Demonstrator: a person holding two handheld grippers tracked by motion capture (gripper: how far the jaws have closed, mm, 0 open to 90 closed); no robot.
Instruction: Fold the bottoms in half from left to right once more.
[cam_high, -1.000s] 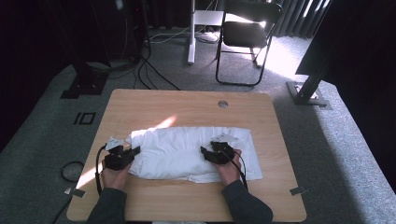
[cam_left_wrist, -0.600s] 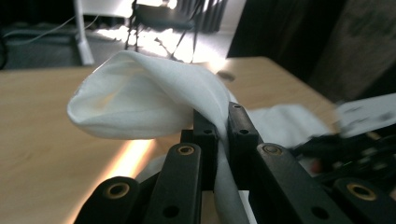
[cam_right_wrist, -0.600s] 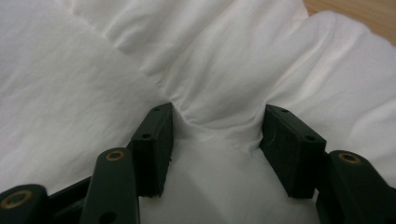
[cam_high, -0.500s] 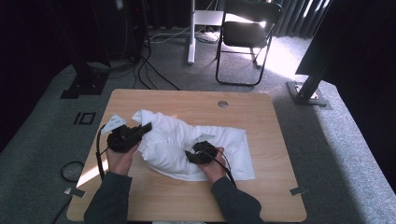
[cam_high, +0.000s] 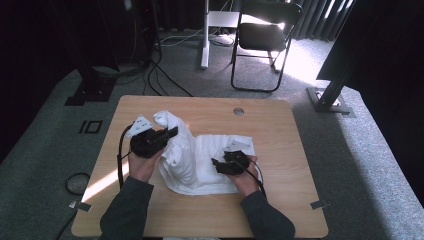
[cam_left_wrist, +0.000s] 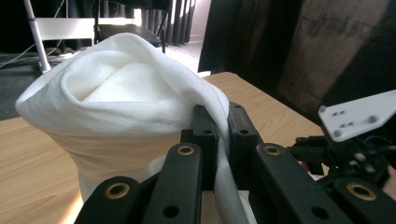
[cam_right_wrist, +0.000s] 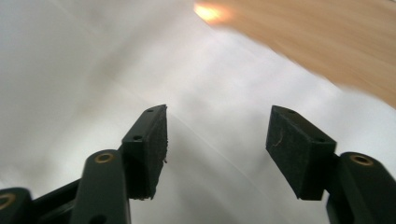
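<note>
- High view: a white towel lies on the wooden bench, left of centre. The left gripper holds its left edge lifted into a peak over the rest of the cloth; the right gripper sits low on the towel's right half. Judged from this, a fold from left to right is partly made: the raised edge has yet to be carried across and laid flat. A chair stands on the floor beyond the bench.
- Left gripper view: the left gripper has its jaws together, clamped on a fold of the towel, a grip too small to read from above. The cloth bulges upward ahead of it, with the right gripper farther off.
- Right gripper view: the right gripper has its jaws apart, holding nothing. The towel lies smooth beneath, bare bench at the upper right, blurred.
</note>
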